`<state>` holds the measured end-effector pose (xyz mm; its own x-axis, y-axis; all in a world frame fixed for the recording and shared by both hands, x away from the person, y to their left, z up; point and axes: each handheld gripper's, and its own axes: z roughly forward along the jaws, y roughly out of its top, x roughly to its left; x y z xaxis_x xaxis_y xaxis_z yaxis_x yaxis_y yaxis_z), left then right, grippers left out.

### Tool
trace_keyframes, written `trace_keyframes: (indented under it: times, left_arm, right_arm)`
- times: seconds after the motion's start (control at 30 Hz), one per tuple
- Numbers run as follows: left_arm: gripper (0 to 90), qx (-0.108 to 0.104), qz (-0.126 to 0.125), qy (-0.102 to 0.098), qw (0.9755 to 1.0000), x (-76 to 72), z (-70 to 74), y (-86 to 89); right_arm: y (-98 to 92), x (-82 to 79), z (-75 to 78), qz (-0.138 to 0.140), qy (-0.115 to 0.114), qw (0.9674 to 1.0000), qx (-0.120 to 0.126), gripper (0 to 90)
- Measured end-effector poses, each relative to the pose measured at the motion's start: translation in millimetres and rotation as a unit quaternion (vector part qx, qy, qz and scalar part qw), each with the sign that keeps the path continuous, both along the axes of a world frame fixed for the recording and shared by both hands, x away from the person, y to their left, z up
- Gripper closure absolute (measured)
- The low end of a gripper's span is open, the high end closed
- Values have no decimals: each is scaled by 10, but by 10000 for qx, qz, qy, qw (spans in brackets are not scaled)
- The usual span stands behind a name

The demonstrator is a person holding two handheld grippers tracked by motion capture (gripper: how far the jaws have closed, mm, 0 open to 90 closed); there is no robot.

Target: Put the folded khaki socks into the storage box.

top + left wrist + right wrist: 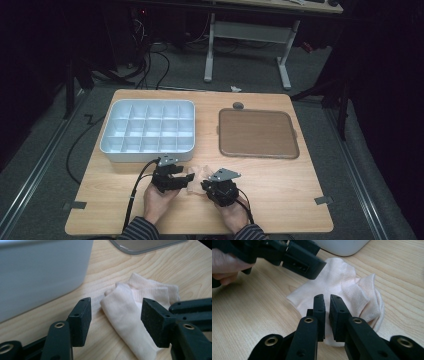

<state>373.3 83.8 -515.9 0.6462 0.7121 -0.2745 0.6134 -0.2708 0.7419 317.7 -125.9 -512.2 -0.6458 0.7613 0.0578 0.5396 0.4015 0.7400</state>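
Compartment box [148,131] at the table's [280,185] back left, flat tray [258,133] to its right, small sock [199,176] in front of both — between left gripper [176,175] and right gripper [209,186], near the front edge

The left gripper [113,321] is holding its 2 black jaws wide apart at the bottom of the frame. A pale pink sock [130,312] is lying folded between them on the wooden table [105,267], while a white bin [40,272] is occupying the upper left.

A dim room with grey floor [45,150], floor cables [150,65] and a white-legged desk [250,35].
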Motion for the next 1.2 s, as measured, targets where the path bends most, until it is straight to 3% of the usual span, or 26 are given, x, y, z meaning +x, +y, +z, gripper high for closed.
trace_keyframes:
  times: [0.13, 0.3, 0.47, 0.83, 0.97, 1.03, 1.2]
  left_arm:
    - [427, -111, 64, 127, 9998, 65, -13, -13]
    - [436, -69, 104, 265, 9996, 109, -69, -31]
    - [446, -94, 165, 295, 9994, 134, -83, -37]
    - [473, 104, 183, 293, 9993, 135, -125, -93]
    - [527, 246, 144, 194, 9994, 114, -123, -127]
    - [607, 373, 68, 161, 9992, 97, -114, -159]
    - [669, 427, 4, 198, 9989, 100, -105, -191]
  right_arm:
    - [10, 17, -27, -35, 49, 10000, -36, 847]
    - [4, 18, -56, -32, 54, 9999, -100, 856]
    - [6, 18, -77, 1, 48, 9999, -166, 865]
    - [6, 15, -93, 38, 11, 9996, -265, 874]
    - [0, 18, -99, 55, -1, 9996, -270, 877]
    - [7, 12, -98, 52, -20, 9995, -320, 877]
    - [10, 12, -100, 48, -17, 9995, -323, 879]
